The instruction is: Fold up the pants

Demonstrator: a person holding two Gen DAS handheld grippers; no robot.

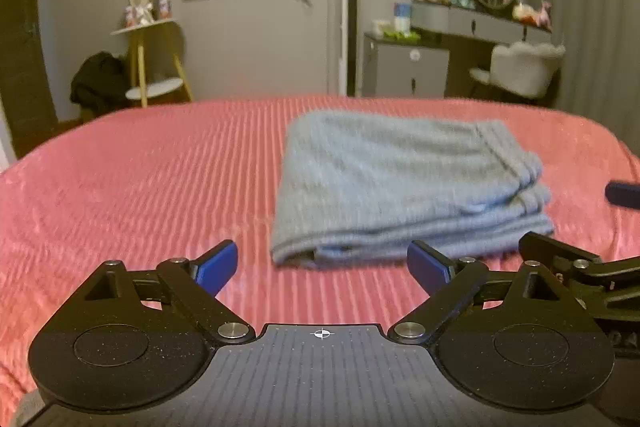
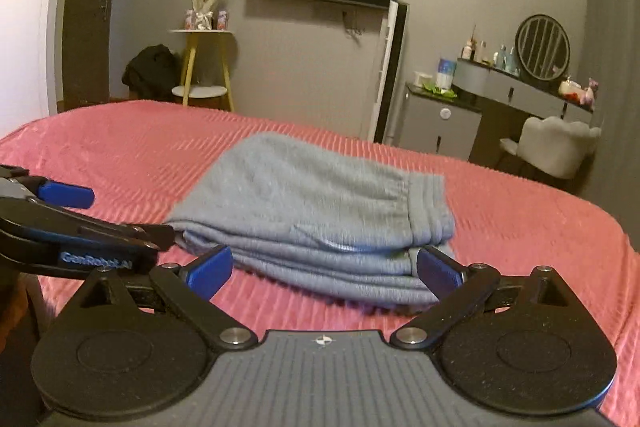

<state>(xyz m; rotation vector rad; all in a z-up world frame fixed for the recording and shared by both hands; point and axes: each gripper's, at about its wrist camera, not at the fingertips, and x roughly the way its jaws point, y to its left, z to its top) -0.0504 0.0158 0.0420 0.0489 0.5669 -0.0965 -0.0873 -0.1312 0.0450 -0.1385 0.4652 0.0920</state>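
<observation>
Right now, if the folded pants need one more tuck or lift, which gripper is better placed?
Probably the right gripper: it is open and squarely faces the stacked edge of the grey pants, which spans its jaws. The left gripper, also open, is offset toward bare pink bedspread.

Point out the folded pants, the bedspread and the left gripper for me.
folded pants (image 2: 304, 211): right wrist view, top layer of the grey stack.
bedspread (image 1: 140, 179): left wrist view, bare pink ribbed area left of the pants.
left gripper (image 1: 322, 263): left wrist view, midway between its blue fingertips.
</observation>
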